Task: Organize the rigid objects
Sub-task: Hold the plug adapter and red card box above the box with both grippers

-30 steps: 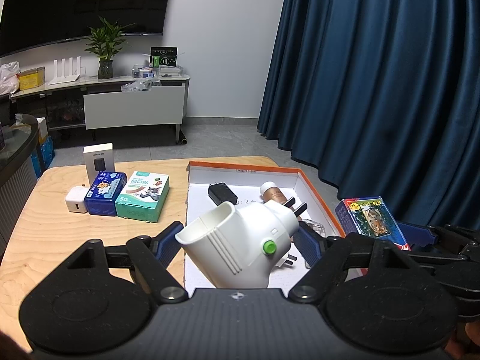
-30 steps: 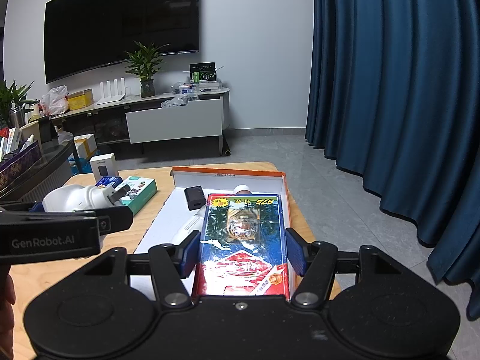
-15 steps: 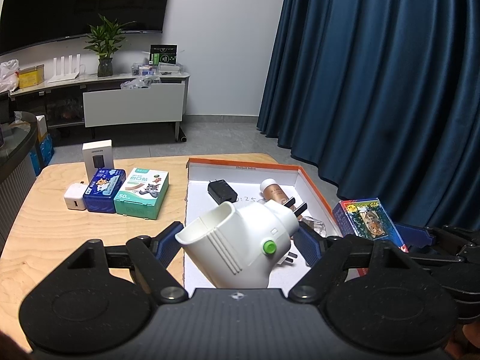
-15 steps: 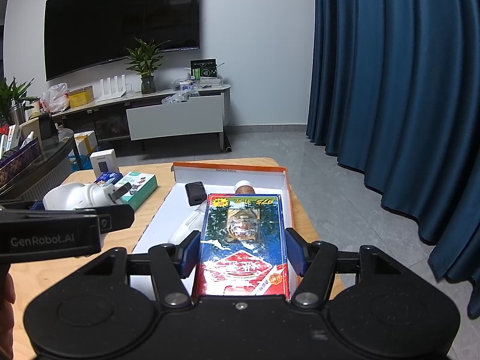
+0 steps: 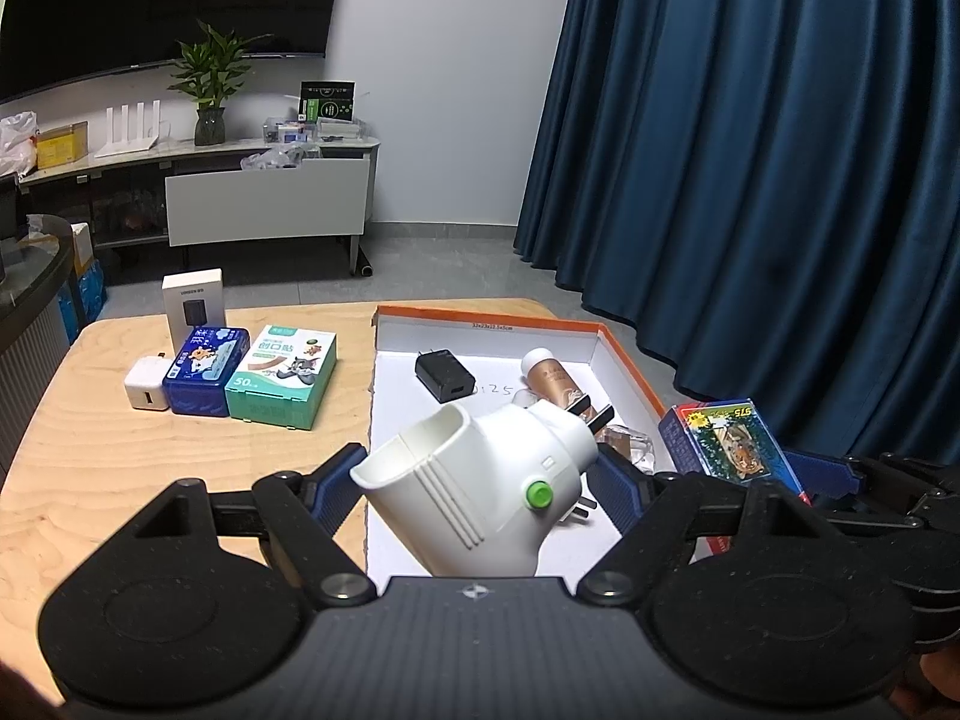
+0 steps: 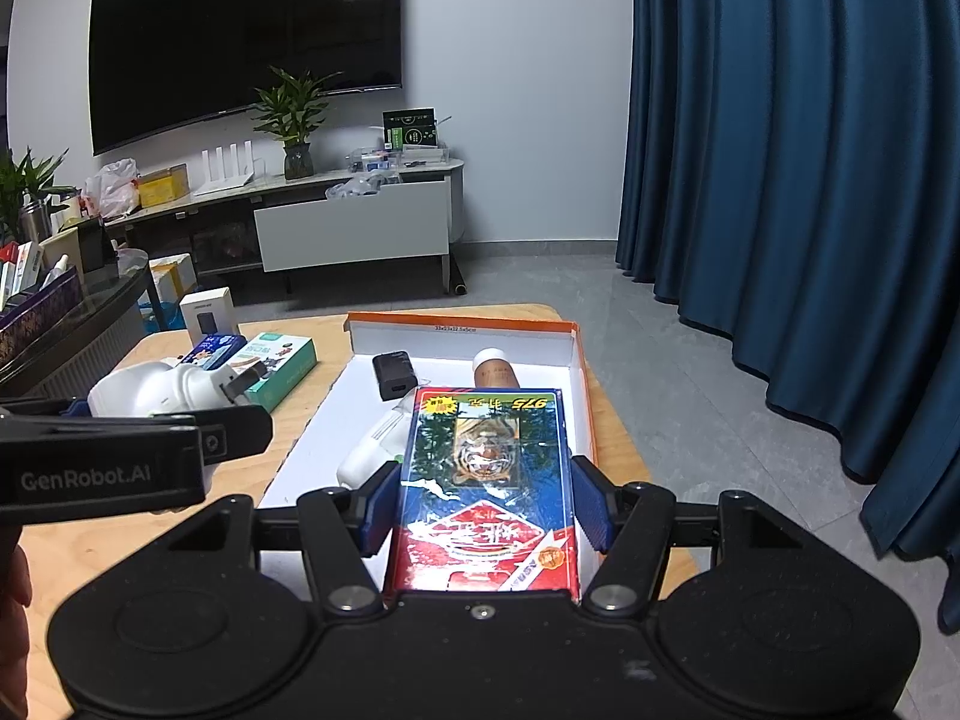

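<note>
My left gripper is shut on a white plug-in device with a green button and dark prongs, held tilted above the near end of the white tray with an orange rim. My right gripper is shut on a blue and red box with a tiger picture, held flat over the tray's right side. The tiger box also shows at the right of the left wrist view. In the right wrist view the left gripper and the white plug-in device sit at the left.
In the tray lie a black charger, a brown bottle with a white cap and a white item. On the wooden table to the left stand a white cube charger, a blue box, a green box and an upright white box.
</note>
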`<state>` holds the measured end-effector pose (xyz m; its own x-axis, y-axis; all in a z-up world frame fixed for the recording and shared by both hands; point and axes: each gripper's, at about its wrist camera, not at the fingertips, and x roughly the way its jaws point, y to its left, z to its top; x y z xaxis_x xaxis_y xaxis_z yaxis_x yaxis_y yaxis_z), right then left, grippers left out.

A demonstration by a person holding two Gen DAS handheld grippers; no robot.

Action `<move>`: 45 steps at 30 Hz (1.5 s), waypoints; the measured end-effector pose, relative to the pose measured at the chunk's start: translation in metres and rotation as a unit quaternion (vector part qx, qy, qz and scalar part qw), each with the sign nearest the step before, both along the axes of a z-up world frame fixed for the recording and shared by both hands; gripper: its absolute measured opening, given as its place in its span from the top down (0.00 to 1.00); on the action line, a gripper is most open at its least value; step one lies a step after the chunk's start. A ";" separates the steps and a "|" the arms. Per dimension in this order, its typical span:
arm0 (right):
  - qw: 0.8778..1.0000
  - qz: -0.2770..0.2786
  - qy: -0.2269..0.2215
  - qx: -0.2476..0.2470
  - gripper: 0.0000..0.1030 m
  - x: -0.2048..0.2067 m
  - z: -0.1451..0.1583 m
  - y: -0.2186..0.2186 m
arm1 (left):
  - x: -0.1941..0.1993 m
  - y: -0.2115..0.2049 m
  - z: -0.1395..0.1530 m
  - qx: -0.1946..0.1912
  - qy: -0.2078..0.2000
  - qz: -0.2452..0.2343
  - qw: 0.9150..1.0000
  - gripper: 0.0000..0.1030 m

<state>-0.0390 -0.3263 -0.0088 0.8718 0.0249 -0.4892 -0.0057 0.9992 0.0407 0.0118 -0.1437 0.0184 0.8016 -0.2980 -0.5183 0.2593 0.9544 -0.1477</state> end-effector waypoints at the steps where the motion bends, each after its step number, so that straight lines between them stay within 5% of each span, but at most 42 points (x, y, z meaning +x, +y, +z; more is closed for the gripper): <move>1: 1.000 0.000 0.001 0.000 0.30 0.000 0.000 0.000 | 0.000 0.000 0.000 0.000 0.000 0.000 1.000 0.21; 45: 0.999 -0.001 0.041 0.003 0.30 0.027 -0.020 0.001 | 0.011 -0.005 -0.014 0.010 0.028 -0.008 1.000 0.21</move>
